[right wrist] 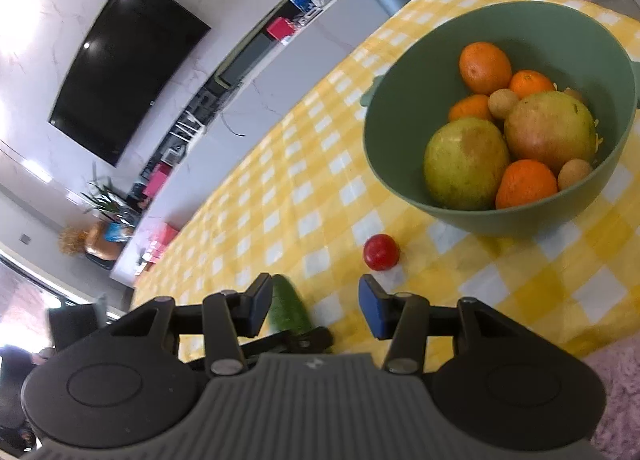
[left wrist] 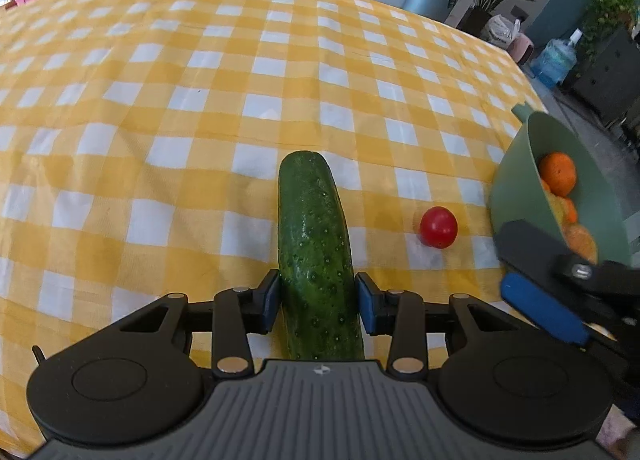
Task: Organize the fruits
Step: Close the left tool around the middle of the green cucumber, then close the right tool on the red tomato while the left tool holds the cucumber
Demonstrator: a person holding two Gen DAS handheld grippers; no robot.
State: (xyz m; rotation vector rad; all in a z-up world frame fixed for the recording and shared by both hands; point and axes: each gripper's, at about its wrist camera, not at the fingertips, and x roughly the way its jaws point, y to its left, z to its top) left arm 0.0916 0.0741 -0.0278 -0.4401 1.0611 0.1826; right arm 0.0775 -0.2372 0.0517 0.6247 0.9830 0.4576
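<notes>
The left hand-held gripper (left wrist: pixel 317 298) pinches the cucumber (left wrist: pixel 314 244), left of the green bowl (right wrist: pixel 400 164) on the desk (left wrist: pixel 160 140). The right hand-held gripper (right wrist: pixel 313 310) is spread, empty, near the tomato (right wrist: pixel 381 252).

The near end of the cucumber (left wrist: pixel 316 252) is hidden under the body of the left gripper (left wrist: pixel 317 300). In the right wrist view this cucumber is blurred and mostly covered by a finger. The green bowl (left wrist: pixel 516 188) is cut by the picture's edge in the left wrist view, and the right gripper (left wrist: pixel 532 280) covers its lower part.
</notes>
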